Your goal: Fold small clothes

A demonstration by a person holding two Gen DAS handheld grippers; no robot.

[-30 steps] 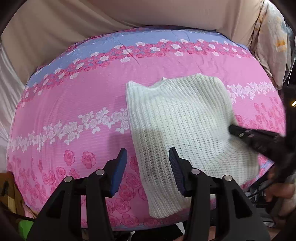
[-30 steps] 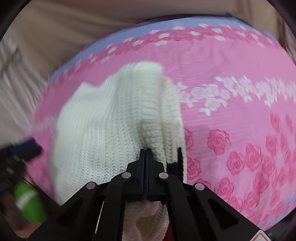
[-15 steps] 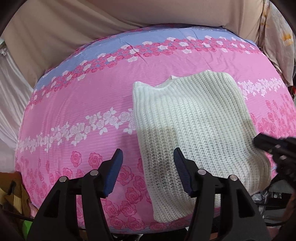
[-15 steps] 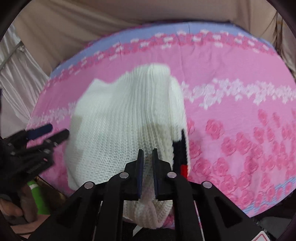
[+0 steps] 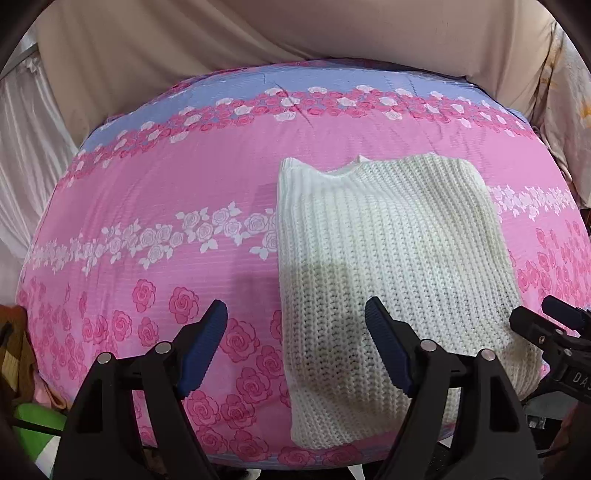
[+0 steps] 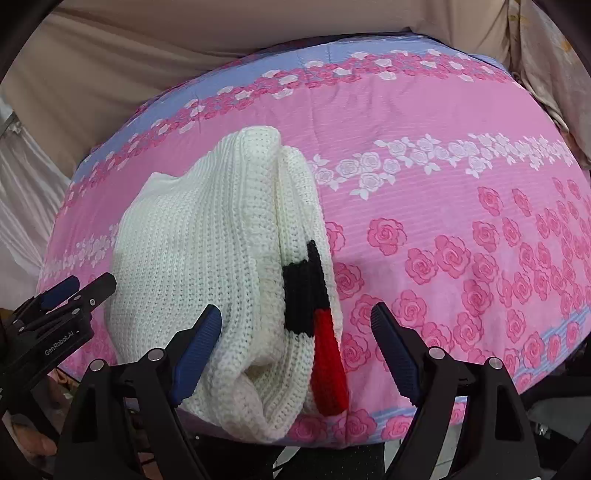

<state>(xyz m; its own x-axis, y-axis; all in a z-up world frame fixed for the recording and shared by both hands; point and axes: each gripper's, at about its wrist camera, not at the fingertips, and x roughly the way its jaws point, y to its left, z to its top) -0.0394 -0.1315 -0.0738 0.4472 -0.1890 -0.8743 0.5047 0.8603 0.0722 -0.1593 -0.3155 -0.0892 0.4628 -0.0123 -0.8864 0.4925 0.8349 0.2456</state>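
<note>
On the pink rose-print quilt (image 5: 184, 192) we see the white knit sweater (image 5: 388, 258) lying folded, its long side running away from us and its near end reaching the quilt's front edge. From the left wrist view it sits right of centre, ribbed face up, with a notch of neckline at the far end. Our left gripper (image 5: 295, 325) hovers above the sweater's near left edge with its jaws wide and opening; the edge shows in the gap between the blue pads (image 5: 207, 339), but nothing is pinched and the pads touch no cloth that we can see. From the right wrist view the sweater (image 6: 192, 258) is stacked in thick layers along its right side, where a black patch (image 6: 303, 288) and a red patch (image 6: 328, 365) show on the lower layer. Our right gripper (image 6: 295, 332) also stands wide, jaws opening, with the folded right edge below the gap; the left pad (image 6: 195, 343) is close beside the knit, and we cannot tell whether it brushes it. It grips nothing. Beige cloth (image 5: 258, 33) hangs behind the quilt.
</note>
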